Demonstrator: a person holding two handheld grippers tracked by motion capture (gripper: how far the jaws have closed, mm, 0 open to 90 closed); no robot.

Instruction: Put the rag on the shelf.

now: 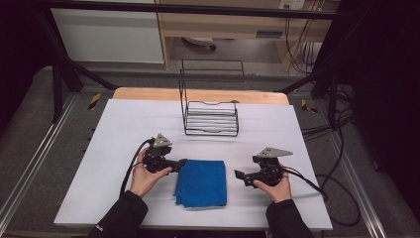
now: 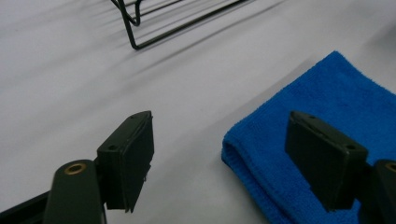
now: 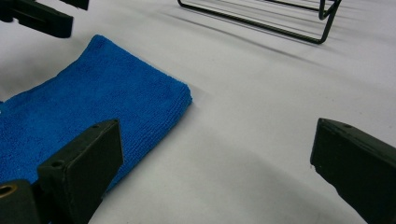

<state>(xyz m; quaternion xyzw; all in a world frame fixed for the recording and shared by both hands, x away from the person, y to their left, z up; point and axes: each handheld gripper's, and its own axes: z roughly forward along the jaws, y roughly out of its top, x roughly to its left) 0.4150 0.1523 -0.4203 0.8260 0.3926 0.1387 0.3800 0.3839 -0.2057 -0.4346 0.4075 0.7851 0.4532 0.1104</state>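
Left tool (image 1: 182, 162) released, straddling blue cloth (image 1: 202, 182) edge, right tool (image 1: 238, 174) released beside it

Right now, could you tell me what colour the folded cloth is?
Blue, the cloth; the high view shows it best.

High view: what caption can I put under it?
Two hand-held grippers, left and right, flank a folded blue cloth before a wire rack.
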